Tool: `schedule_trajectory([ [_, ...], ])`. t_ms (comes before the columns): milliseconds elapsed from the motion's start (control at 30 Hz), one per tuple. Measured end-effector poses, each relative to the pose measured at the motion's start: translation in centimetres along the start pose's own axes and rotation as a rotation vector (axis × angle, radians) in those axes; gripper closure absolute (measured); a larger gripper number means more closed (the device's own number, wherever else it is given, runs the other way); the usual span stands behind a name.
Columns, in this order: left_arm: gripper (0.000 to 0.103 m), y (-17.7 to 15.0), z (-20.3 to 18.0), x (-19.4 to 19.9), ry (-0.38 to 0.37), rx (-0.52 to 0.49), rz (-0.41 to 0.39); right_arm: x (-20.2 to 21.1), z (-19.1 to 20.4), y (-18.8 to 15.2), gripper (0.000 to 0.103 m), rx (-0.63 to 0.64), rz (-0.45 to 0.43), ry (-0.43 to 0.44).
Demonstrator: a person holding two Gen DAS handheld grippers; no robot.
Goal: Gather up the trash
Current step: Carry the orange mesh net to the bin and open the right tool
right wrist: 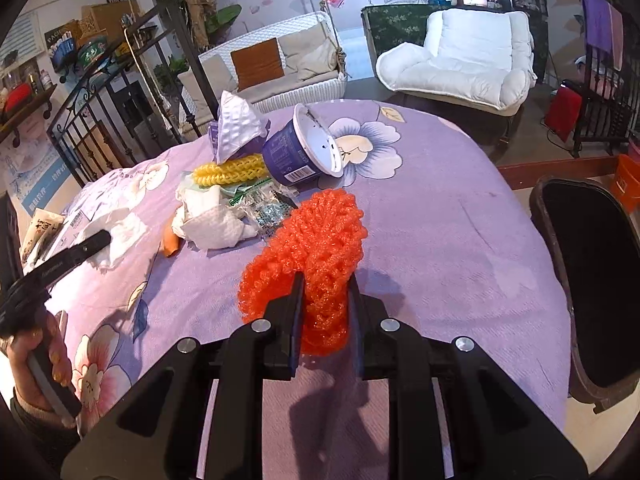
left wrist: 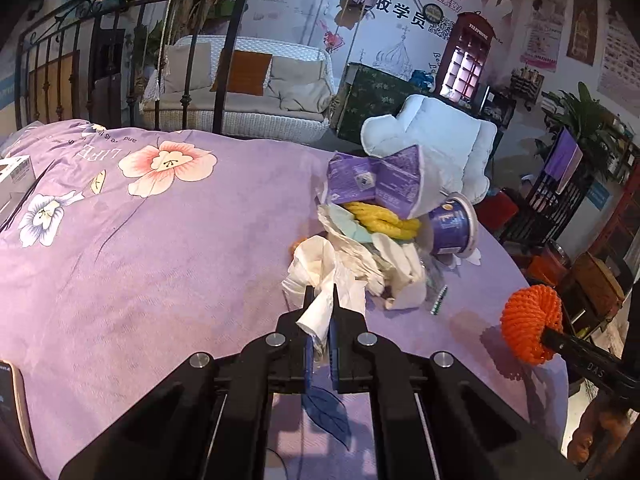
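A pile of trash lies on the purple flowered tablecloth: crumpled white tissues, a yellow foam net, a purple cup on its side and a torn purple carton. My left gripper is shut on a white tissue at the near edge of the pile. My right gripper is shut on an orange foam net and holds it above the cloth; the net also shows in the left wrist view. The pile shows in the right wrist view too, with the cup and tissues.
A dark bin with a black liner stands at the table's right edge. A white cushioned chair and a wicker swing sofa stand beyond the table. A box lies at the far left. A small orange scrap lies beside the tissues.
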State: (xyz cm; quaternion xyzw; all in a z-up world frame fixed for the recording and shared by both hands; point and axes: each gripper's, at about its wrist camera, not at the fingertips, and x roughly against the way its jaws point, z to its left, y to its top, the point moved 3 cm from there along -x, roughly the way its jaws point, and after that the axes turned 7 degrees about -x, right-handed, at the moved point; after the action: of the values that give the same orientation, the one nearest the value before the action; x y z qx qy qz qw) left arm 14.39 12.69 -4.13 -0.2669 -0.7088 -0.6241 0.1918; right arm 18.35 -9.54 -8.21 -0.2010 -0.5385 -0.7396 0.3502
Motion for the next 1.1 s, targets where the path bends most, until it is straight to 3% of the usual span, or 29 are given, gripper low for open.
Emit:
schedule_trajectory([
  [433,0.096,-1.2,-9.8,0.9,-0.119,-0.123,-0.017,4.7,-5.0,-0.6,0.082,-0.073,-0.11,-0.043],
  [733,0.096,-1.9,-17.2,-0.2,-0.235,-0.235,-0.003,8.1,-12.0,-0.2,0.082,-0.164,-0.197,-0.164],
  [867,0.096,-2.2,-20.3,-0.6,-0.302,-0.272,0.007,8.8,-15.9,0.3,0.082,-0.197,-0.208,-0.25],
  [1100,0.096,-2.5,-24.7,-1.4,-0.37,-0.337,0.017,7.0,-22.3,0.9,0.083,-0.292,-0.141,-0.356],
])
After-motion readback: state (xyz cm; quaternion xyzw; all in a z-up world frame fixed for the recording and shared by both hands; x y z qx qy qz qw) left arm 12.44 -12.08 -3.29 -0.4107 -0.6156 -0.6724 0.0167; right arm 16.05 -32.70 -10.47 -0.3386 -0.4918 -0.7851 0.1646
